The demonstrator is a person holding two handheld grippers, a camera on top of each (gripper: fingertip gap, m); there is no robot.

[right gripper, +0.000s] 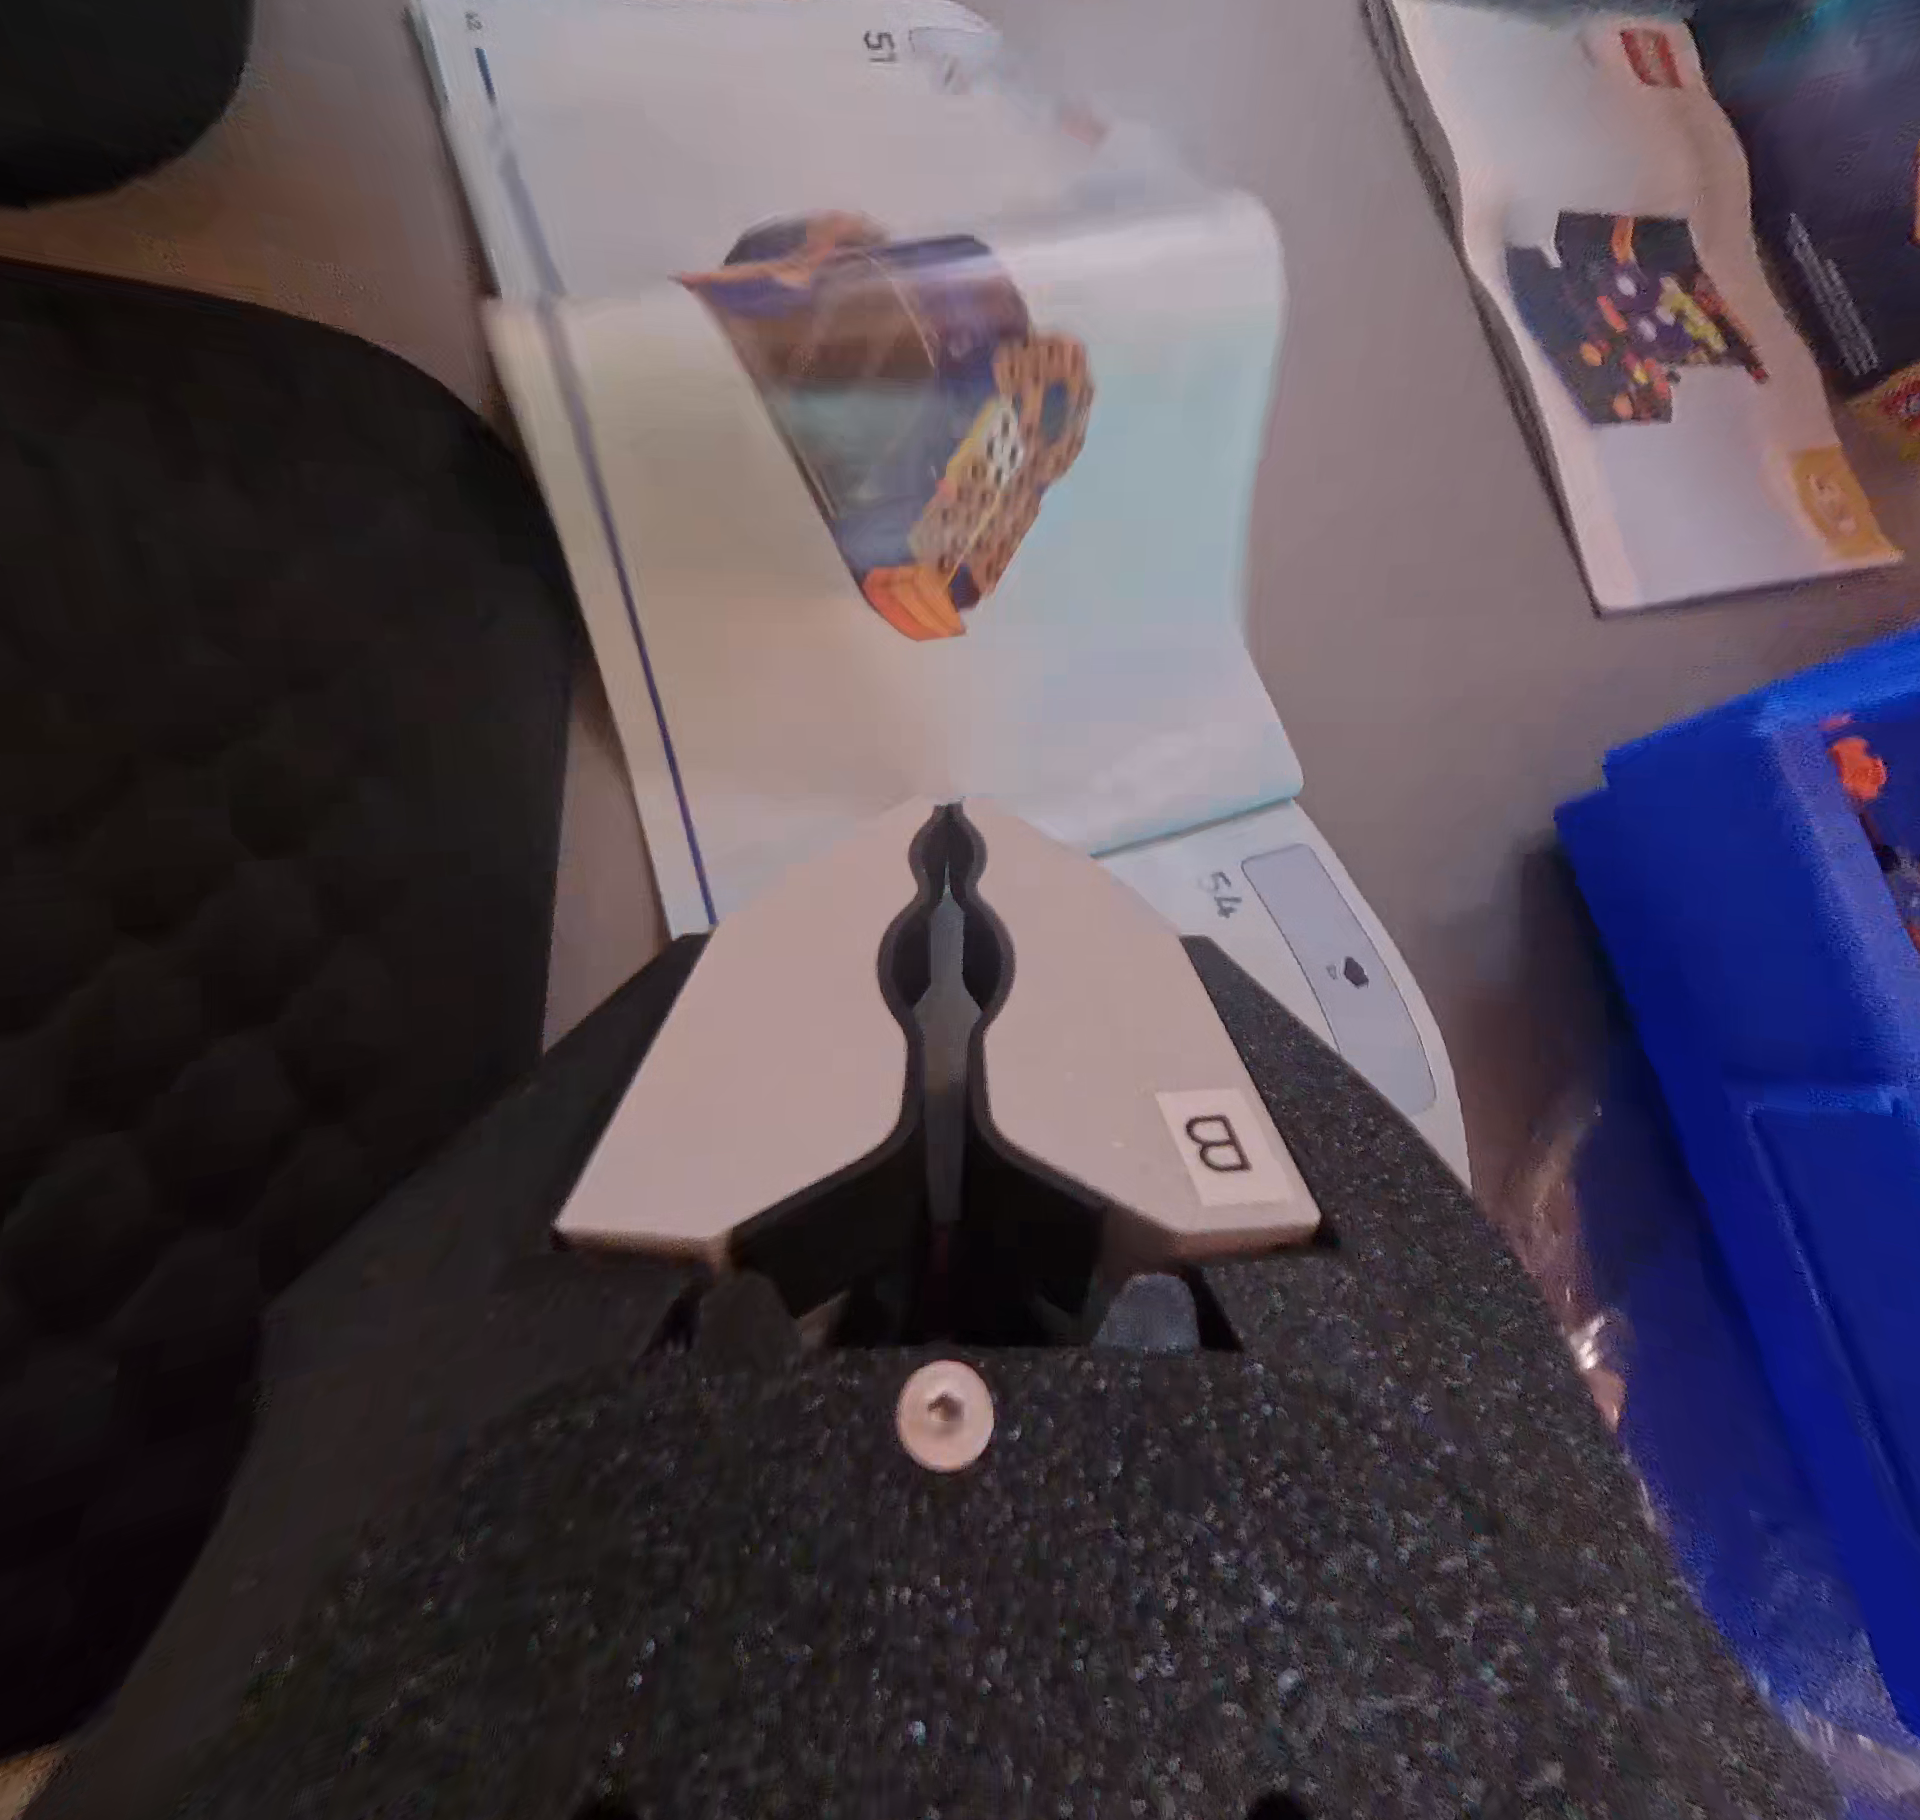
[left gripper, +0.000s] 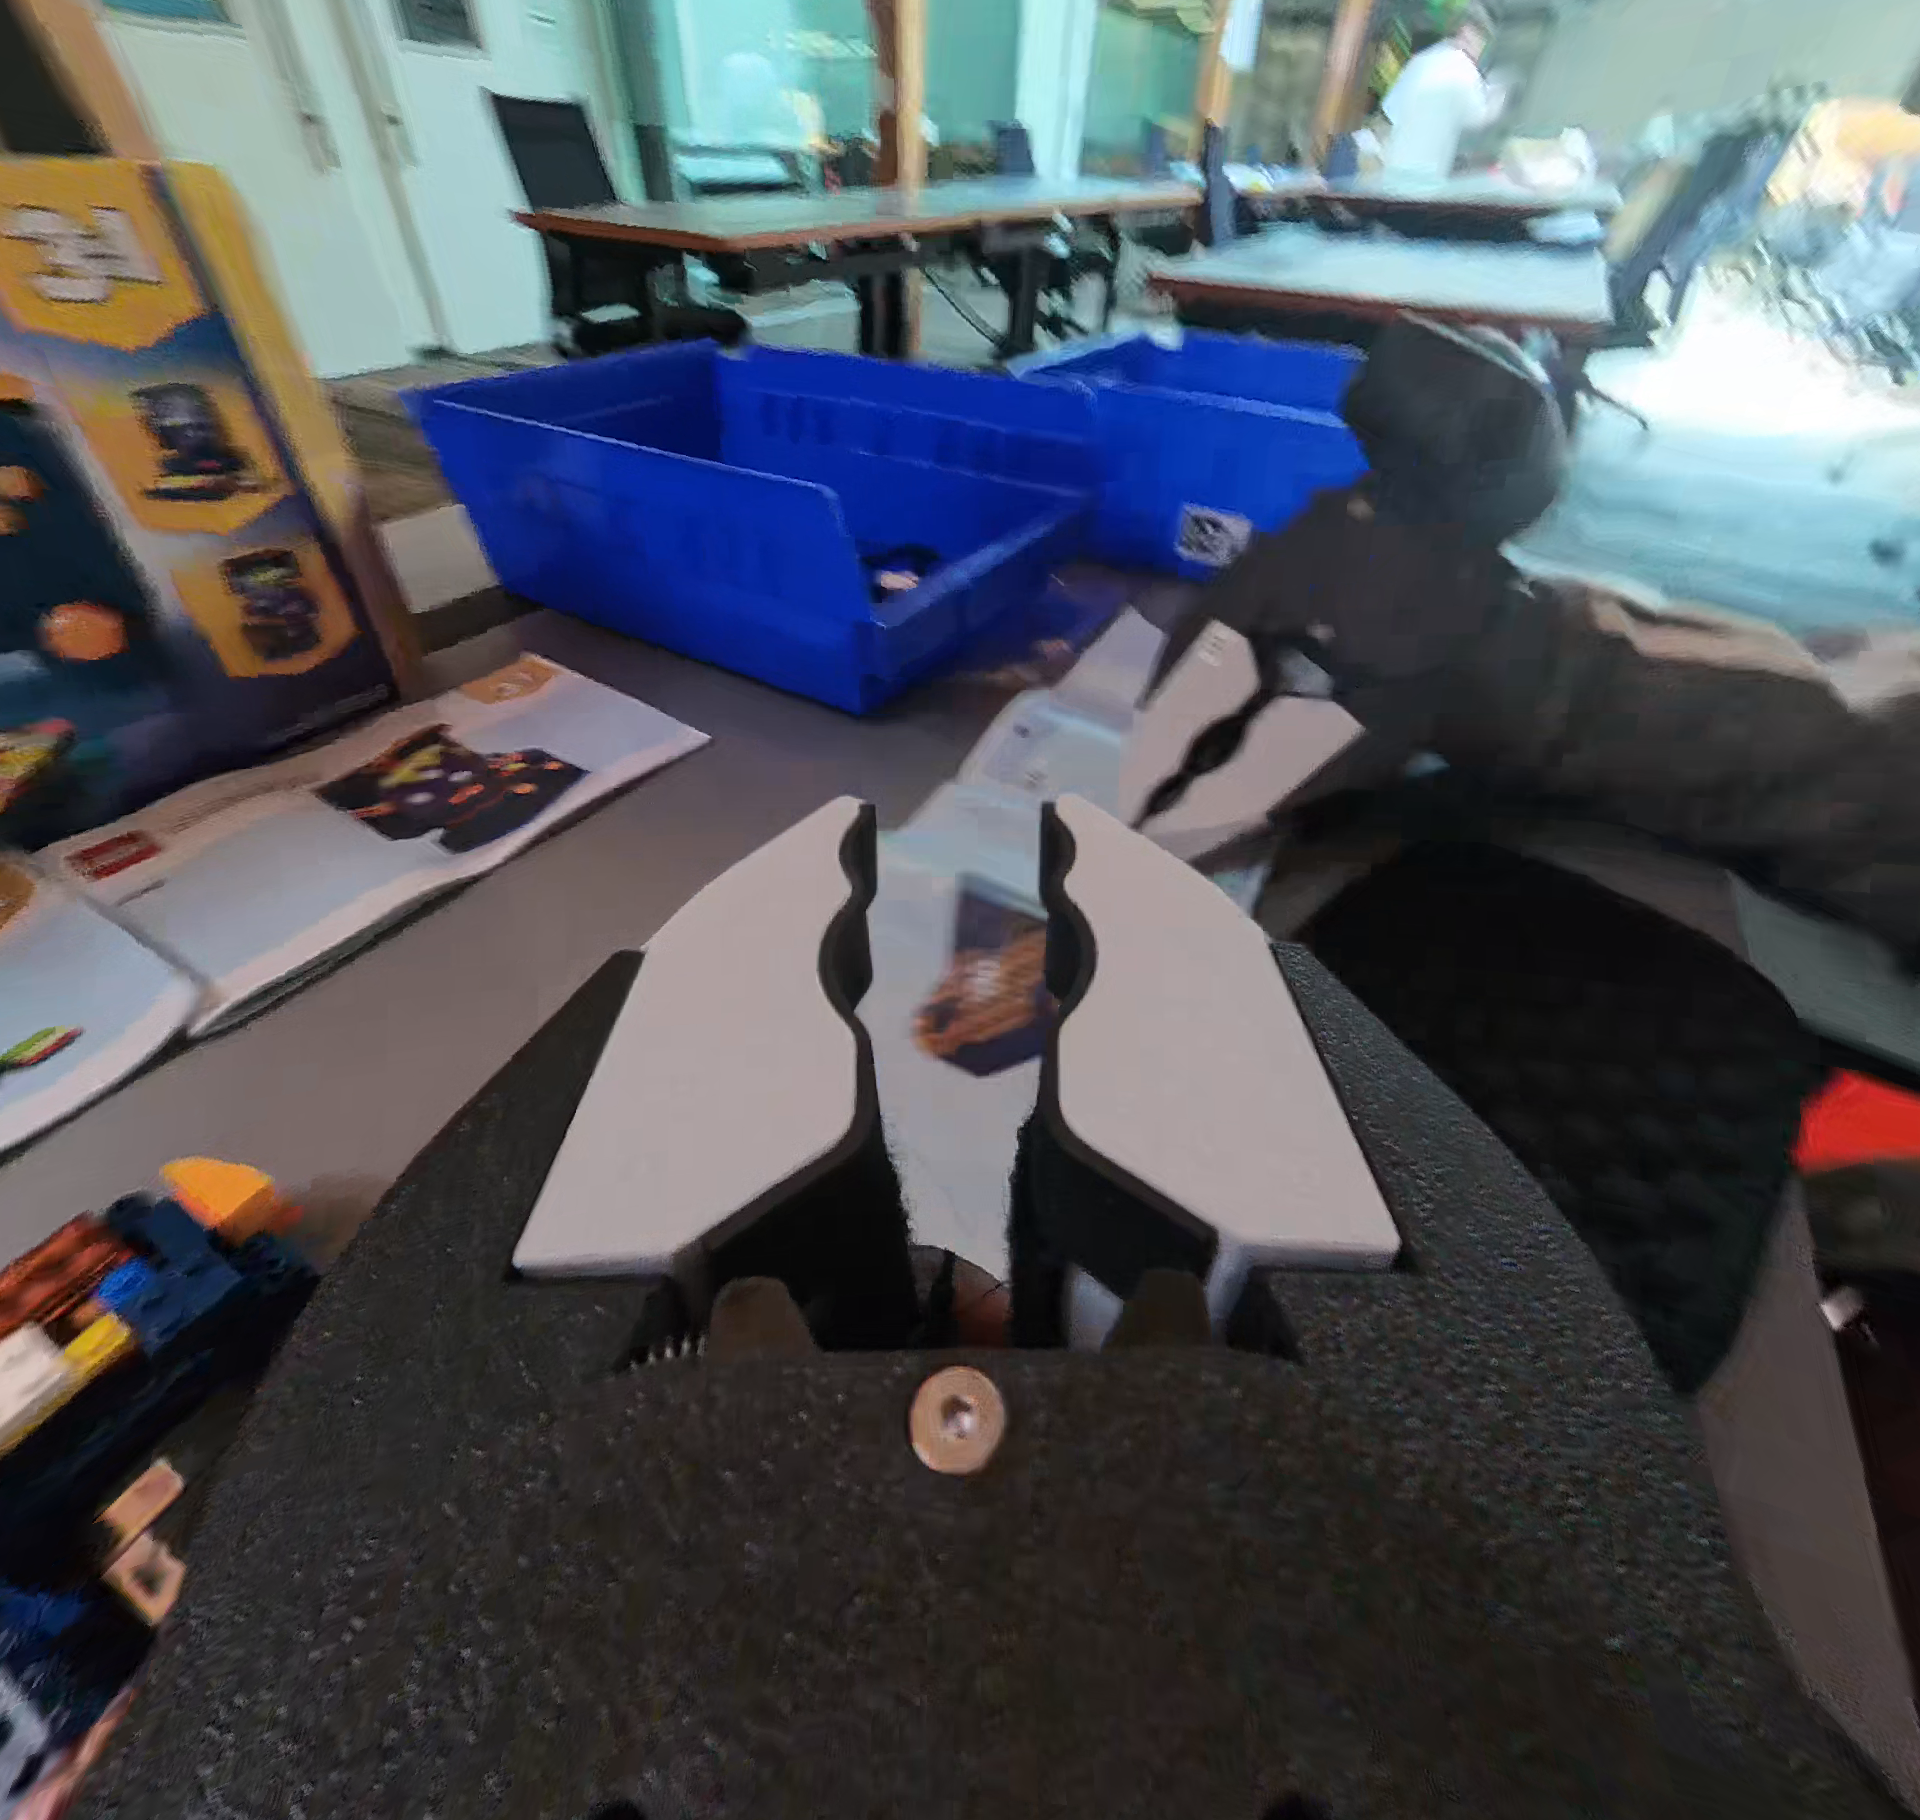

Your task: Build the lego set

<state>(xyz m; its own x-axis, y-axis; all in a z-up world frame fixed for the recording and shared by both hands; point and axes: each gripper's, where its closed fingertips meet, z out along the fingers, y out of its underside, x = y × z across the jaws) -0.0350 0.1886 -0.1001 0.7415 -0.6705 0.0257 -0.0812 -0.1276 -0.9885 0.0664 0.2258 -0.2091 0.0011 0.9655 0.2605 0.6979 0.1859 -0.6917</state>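
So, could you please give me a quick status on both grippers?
Right gripper shut on lifted booklet page. Left gripper open, nothing held, hovering over the same page. Blue bin beyond; second booklet to the left.

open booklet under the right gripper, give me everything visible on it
The open booklet is glossy white paper, lying on the grey table beside the black pad. One page, printed with an orange and dark blue brick model, is lifted and curls up off the stack; the right gripper has its jaws shut on that page's near edge. The pages beneath lie flat, with small printed marks at the corners. The left gripper hangs above it, jaws open, not gripping it.
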